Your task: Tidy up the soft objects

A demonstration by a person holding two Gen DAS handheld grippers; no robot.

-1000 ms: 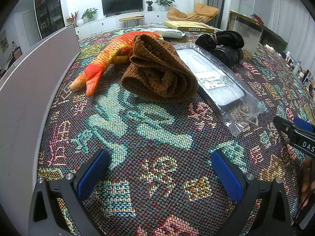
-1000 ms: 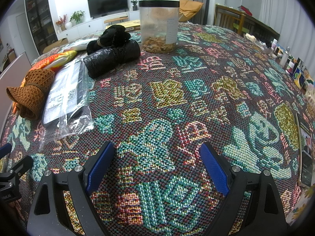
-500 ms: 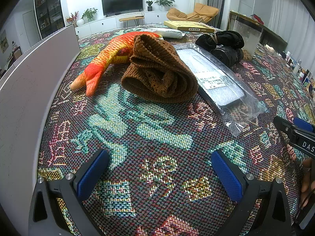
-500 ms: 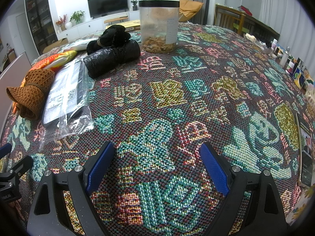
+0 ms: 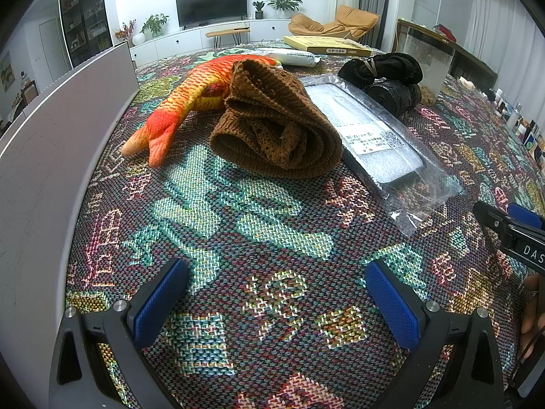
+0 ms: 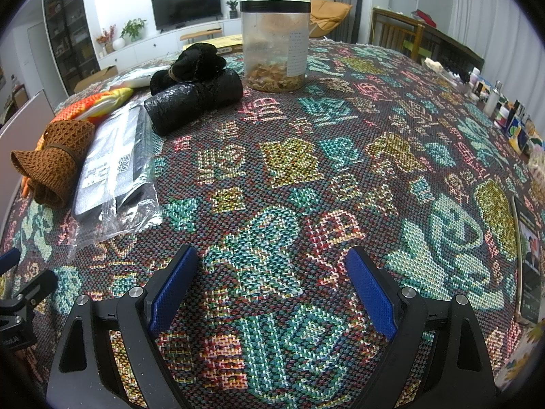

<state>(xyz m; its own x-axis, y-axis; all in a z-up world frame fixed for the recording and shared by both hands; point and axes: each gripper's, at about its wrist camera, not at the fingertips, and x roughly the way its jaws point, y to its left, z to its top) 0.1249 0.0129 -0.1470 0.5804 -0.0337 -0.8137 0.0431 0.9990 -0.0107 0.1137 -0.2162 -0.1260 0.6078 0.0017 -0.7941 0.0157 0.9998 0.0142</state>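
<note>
Change: none since a second ago; nothing shifted.
Left gripper point(image 5: 276, 301): spread, empty, short of brown knit hat point(image 5: 276, 129).
Right gripper point(image 6: 272, 293): spread, empty.
Meaning: sorting not started.

A table covered by a woven patterned cloth point(image 5: 272, 238) carries everything. Along its far left part lie an orange plush fish point(image 5: 190, 102), a rolled brown knit piece point(image 5: 276, 129) touching it, a clear plastic packet point(image 5: 371, 136) just beside that, and a black fabric bundle point(image 6: 197, 59) on a black plastic roll point(image 6: 194, 100). Further back stand a clear jar with a black lid point(image 6: 275, 44), a yellow flat box point(image 5: 323, 46) and a white packet point(image 5: 286, 56); small bottles and cards point(image 6: 504, 112) line the right edge.
</note>
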